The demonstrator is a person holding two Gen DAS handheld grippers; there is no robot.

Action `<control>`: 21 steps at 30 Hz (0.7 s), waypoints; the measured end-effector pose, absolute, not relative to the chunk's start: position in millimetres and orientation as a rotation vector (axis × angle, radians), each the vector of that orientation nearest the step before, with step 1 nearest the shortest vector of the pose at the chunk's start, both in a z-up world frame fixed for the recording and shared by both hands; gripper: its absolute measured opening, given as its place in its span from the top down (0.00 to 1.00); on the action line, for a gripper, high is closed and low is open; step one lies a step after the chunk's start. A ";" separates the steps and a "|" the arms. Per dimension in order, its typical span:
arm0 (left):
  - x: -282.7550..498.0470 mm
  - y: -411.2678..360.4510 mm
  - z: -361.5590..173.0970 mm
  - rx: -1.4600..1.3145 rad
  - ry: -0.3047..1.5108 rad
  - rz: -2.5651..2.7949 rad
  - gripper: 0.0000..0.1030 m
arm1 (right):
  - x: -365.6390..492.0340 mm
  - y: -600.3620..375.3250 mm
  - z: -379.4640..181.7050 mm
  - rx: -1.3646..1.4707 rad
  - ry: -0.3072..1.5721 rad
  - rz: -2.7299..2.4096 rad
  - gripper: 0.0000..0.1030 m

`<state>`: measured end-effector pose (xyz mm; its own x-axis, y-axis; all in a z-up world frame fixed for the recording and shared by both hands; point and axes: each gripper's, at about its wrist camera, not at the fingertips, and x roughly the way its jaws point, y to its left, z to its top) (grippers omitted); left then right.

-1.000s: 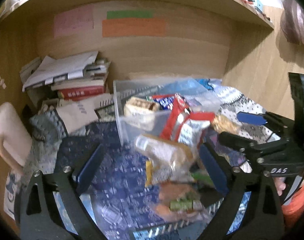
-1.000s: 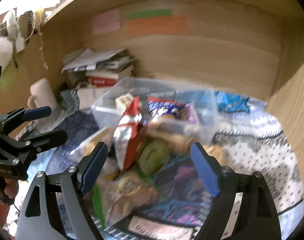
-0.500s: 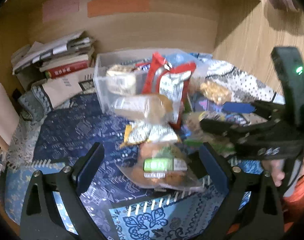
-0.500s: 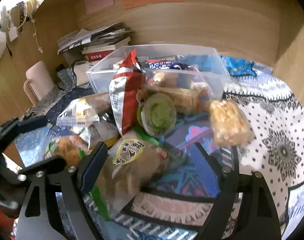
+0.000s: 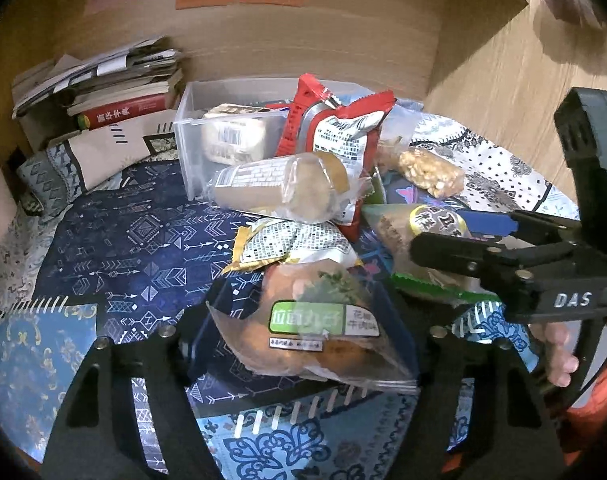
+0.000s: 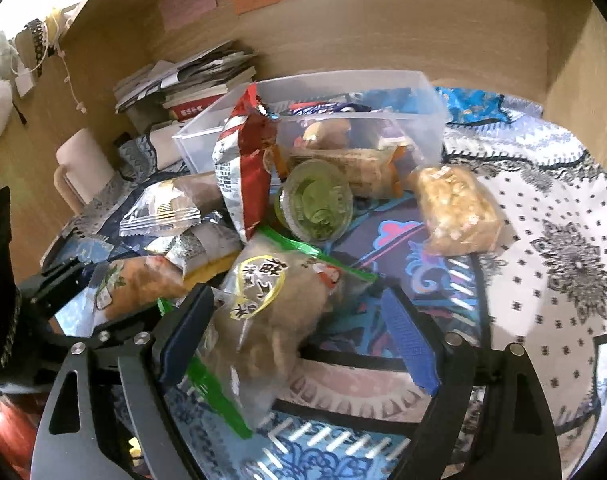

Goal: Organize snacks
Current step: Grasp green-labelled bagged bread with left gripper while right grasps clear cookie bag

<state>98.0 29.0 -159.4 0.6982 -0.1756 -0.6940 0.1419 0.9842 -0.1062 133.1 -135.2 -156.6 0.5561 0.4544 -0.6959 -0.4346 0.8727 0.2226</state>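
A heap of snack packs lies on a patterned cloth in front of a clear plastic bin that holds more snacks. My left gripper straddles an orange snack bag with a green label. Its jaws are closing and the pads meet the bag's sides. My right gripper stands open over a brown bag with a yellow oval label. That bag leans on the left finger, with a gap to the right pad.
A red-and-white bag leans on the bin, with a wrapped roll cake, a green cup and a puffed-rice bar around it. Stacked books and a cream mug stand at the left. Wooden walls close the back and right.
Both grippers have come down onto the snack heap. The left jaws have narrowed around the orange bag. The right gripper now has the brown bag between its fingers.
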 end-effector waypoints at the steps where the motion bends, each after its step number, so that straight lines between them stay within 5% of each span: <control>1: 97.8 29.8 -159.3 -0.050 0.779 -0.181 0.36 | 134.4 -133.6 -157.8 0.026 0.832 0.525 0.18; 7: 90.2 34.5 -156.7 -0.045 0.772 -0.180 0.41 | 138.8 -119.6 -167.7 -0.006 0.873 0.532 0.20; 13: 81.8 44.7 -147.9 -0.055 0.757 -0.163 0.45 | 133.0 -118.9 -166.2 -0.020 0.865 0.549 0.54; 21: 76.0 54.3 -124.3 -0.068 0.711 -0.152 0.50 | 124.2 -134.9 -155.0 -0.030 0.812 0.498 0.59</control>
